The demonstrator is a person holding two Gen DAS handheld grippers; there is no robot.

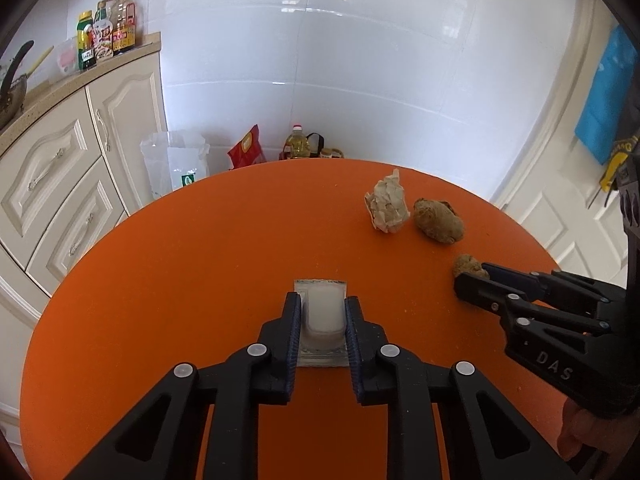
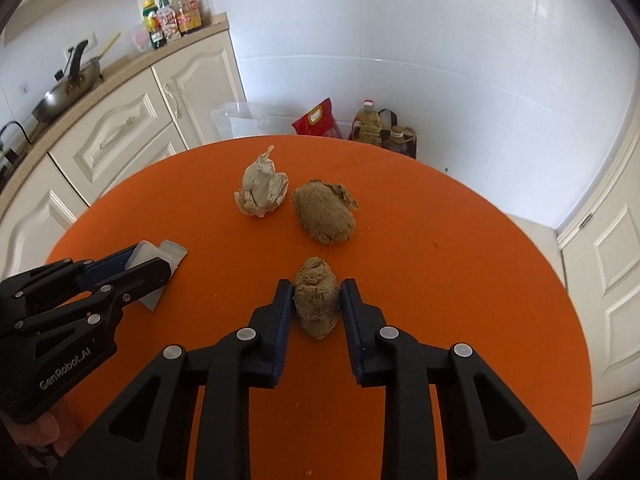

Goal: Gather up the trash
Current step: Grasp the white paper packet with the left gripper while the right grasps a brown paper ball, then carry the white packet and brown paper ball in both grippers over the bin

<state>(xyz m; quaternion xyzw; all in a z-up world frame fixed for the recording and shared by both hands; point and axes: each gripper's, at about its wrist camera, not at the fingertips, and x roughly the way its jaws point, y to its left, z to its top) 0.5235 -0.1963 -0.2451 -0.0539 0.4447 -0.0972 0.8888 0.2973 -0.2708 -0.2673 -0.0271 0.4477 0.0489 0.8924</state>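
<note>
The left gripper [image 1: 323, 312] was closed to a narrow gap on a small white plastic blister pack with a foil backing [image 1: 322, 316], both pads touching its sides as it lay on the round orange table [image 1: 200, 264]. The right gripper [image 2: 317, 294] was likewise narrowed around a small brown crumpled paper wad [image 2: 317, 300], pads against its flanks. At 12 o'clock from that wad sat a larger brown paper wad [image 2: 323, 212]; a crumpled off-white paper ball [image 2: 261, 189] lay just beside it at 9 o'clock. On the floor beyond the table stood a translucent plastic bin [image 1: 174, 162]; its contents could not be told.
</note>
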